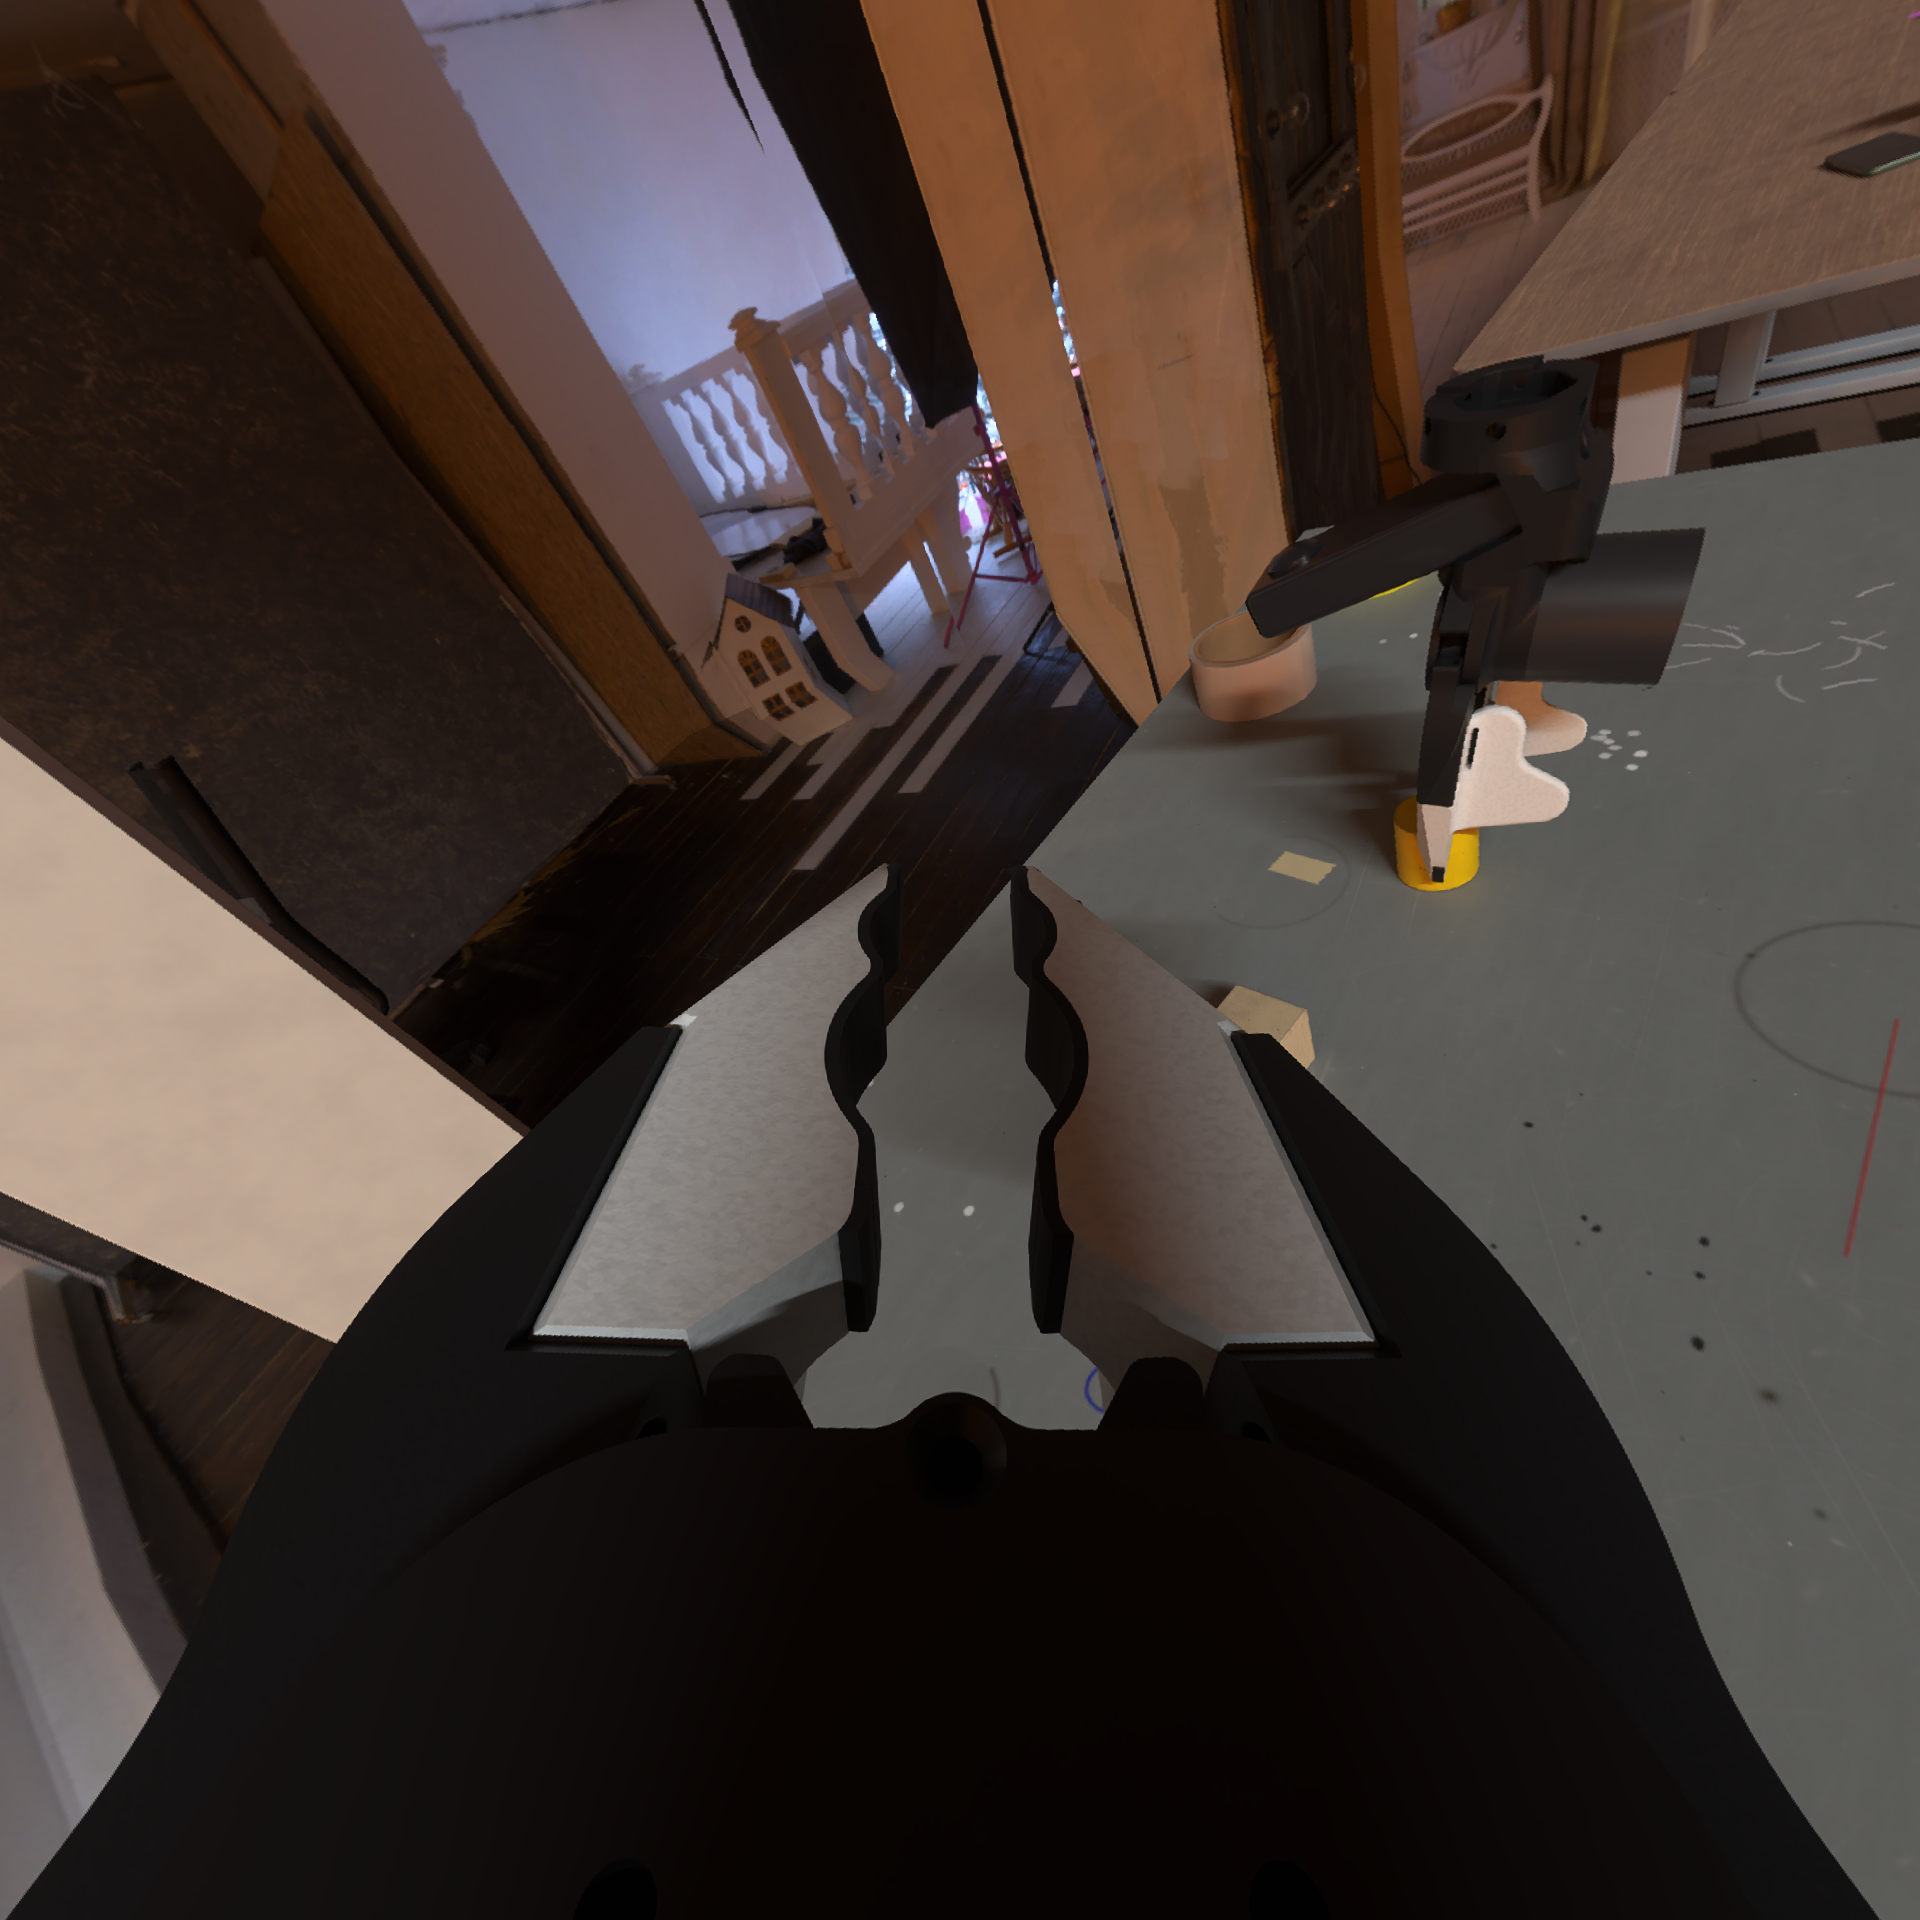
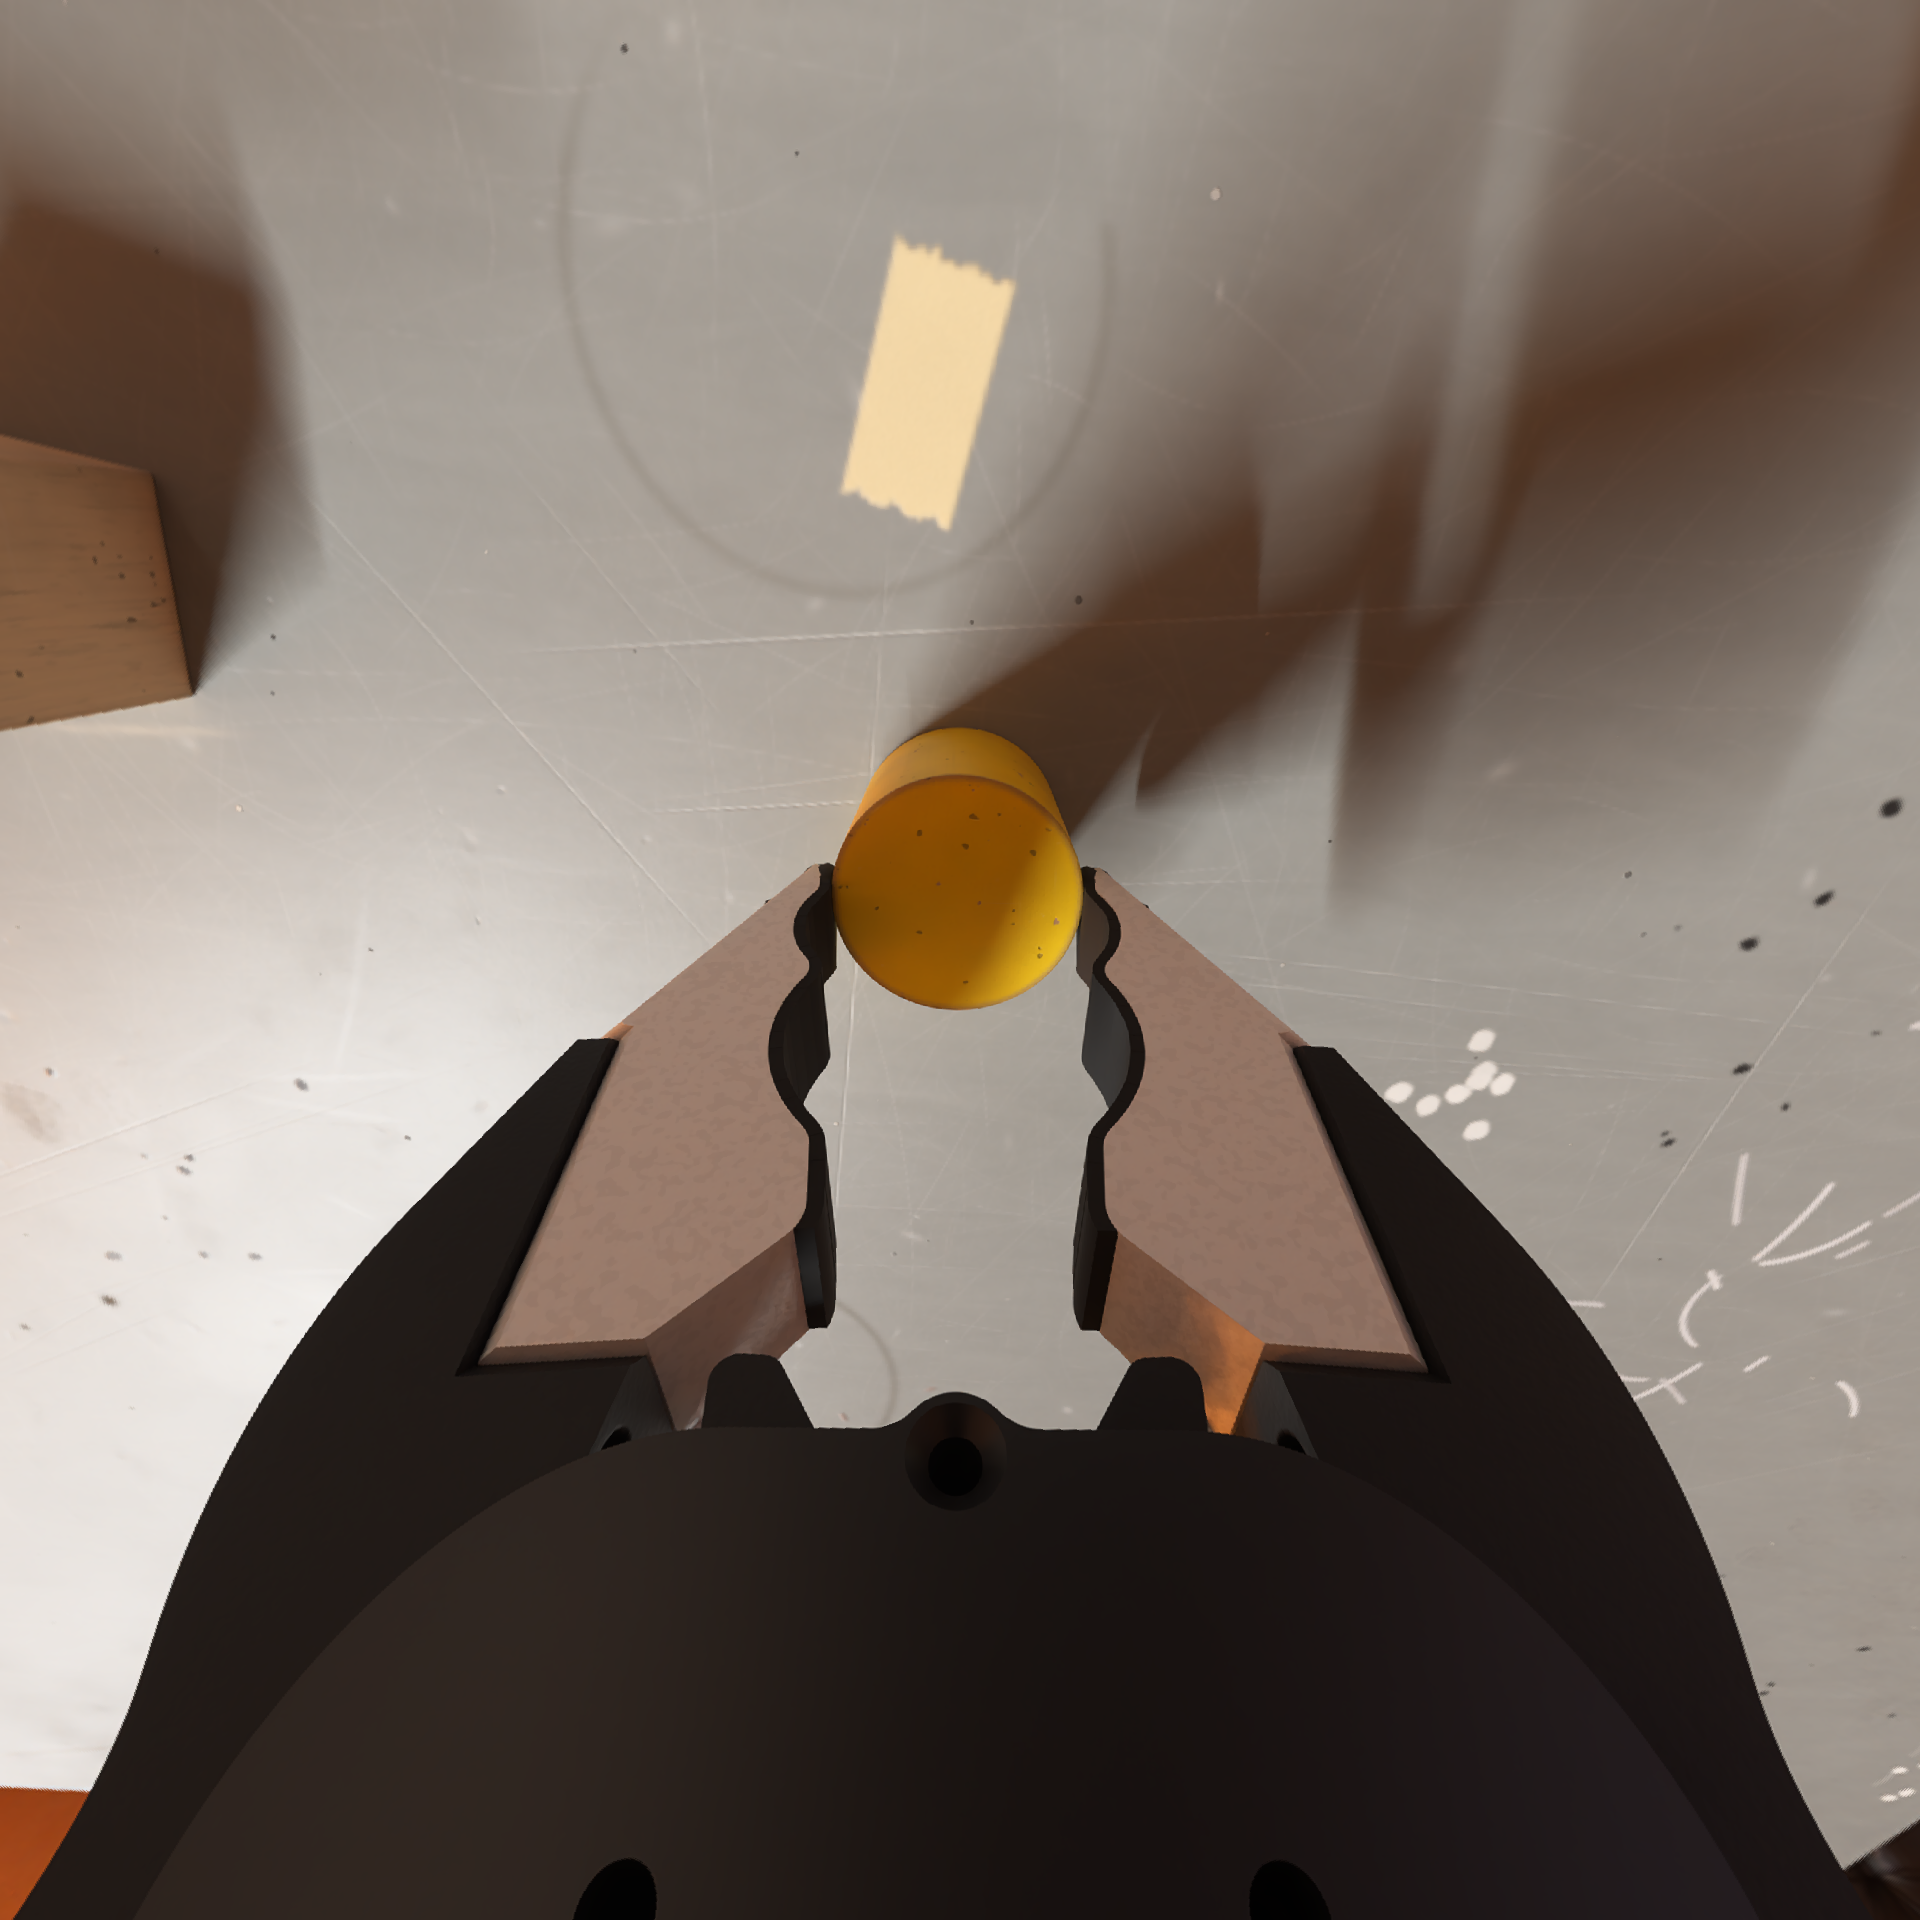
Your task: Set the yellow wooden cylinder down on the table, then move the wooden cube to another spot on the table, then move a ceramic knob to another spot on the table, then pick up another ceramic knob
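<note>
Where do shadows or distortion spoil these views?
Right wrist view: smeared brown shadows cross the table right of the cylinder, whose edges stay sharp. Left wrist view: wide-angle bending tilts the room, and the cube is half hidden.

place: home interior w/ hobby worktable | evidence: scuffed grey table (image 1: 1558,1091) showing paint specks, chalk marks, taped scrap (image 2: 928,382) | bkgd: white balustrade (image 1: 810,416) standing by dark wood floor (image 1: 727,852), dollhouse (image 1: 764,665) sitting there, wicker chair (image 1: 1475,156) showing far right
</note>
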